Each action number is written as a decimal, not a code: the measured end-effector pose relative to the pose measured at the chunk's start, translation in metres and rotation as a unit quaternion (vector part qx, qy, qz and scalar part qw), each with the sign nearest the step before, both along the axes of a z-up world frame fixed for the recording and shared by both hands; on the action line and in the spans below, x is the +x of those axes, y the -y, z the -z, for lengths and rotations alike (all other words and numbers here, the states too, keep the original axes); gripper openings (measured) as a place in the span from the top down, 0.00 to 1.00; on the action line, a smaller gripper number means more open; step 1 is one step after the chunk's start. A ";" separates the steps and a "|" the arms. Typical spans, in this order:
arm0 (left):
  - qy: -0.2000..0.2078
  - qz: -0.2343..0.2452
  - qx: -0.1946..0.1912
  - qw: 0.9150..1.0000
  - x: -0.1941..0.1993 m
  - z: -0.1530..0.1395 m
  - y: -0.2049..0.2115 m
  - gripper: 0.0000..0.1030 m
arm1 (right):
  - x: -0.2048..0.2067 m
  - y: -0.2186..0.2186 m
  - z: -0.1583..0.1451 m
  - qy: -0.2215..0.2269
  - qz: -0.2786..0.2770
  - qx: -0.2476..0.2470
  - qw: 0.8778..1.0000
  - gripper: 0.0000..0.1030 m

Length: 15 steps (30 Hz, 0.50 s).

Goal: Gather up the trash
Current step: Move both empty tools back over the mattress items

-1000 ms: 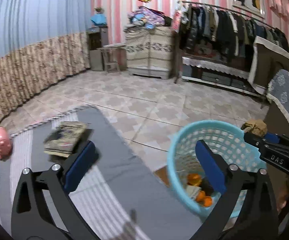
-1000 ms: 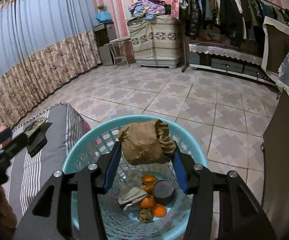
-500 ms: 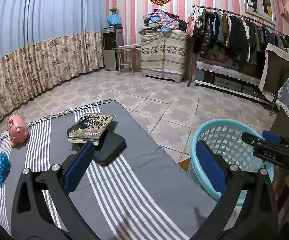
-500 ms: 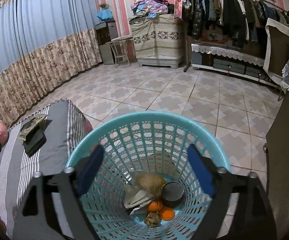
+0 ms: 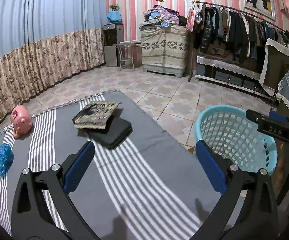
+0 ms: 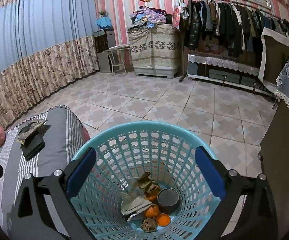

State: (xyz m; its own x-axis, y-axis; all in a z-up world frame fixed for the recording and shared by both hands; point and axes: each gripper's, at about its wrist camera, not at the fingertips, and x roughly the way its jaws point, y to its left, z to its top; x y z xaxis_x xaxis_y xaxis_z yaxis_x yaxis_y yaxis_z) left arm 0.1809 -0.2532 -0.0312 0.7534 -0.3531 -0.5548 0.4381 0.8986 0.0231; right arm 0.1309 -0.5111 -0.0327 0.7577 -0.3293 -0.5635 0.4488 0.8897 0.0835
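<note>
Right gripper (image 6: 145,164): jaws opening wide over the basket (image 6: 112,138), nothing between them.
Left gripper (image 5: 144,160): jaws apart and empty above the striped bed cover (image 5: 144,180).
Basket contents: brown crumpled wad (image 6: 147,185) on top of orange peels (image 6: 157,216), a dark round tin (image 6: 168,198) and pale paper (image 6: 133,205).
Right view only: trash inside the basket.
Left view only: blue wad (image 5: 3,159), pink piggy bank (image 5: 21,122), books (image 5: 102,124).
Change: brown wad, clamped a second ago, now lies in the basket.

The basket (image 6: 144,132) mouth lies unblocked under the right tongs (image 6: 144,172). On the bed (image 5: 144,180), bare cloth spreads before the left tongs (image 5: 144,166); the book stack (image 5: 102,124) stands farther ahead.
</note>
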 end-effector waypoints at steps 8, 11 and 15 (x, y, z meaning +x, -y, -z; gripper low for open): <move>-0.012 -0.041 -0.016 0.999 0.001 0.004 -0.050 0.05 | 0.003 -0.025 0.004 -0.013 -0.024 -0.026 0.999 0.05; -0.016 -0.057 -0.019 0.998 0.004 0.007 -0.080 0.05 | 0.007 -0.041 0.005 -0.020 -0.043 -0.028 0.998 0.05; -0.020 -0.097 -0.018 0.995 0.011 0.015 -0.132 0.05 | 0.009 -0.066 0.004 -0.021 -0.077 -0.020 0.997 0.05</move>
